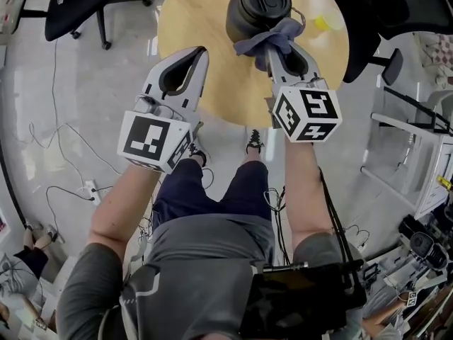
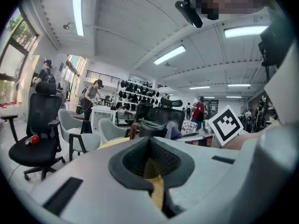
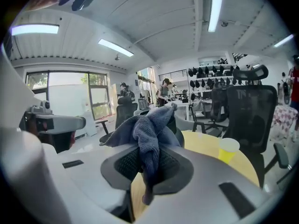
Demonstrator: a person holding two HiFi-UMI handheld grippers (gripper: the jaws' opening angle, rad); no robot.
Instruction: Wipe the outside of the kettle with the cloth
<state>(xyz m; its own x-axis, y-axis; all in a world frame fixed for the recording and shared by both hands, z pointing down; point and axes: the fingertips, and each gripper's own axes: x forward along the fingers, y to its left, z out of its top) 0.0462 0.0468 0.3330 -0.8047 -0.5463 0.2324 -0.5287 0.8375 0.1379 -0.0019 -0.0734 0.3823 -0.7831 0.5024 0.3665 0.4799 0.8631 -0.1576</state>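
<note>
Where chairs (image 1: 78, 6) stand, a table (image 1: 205, 27) bears the kettle (image 1: 258, 13).

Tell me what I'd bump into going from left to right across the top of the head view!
Black chair → left tool → kettle → yellow cup. The cloth and right tool overlap the kettle, so they're left out.
</note>
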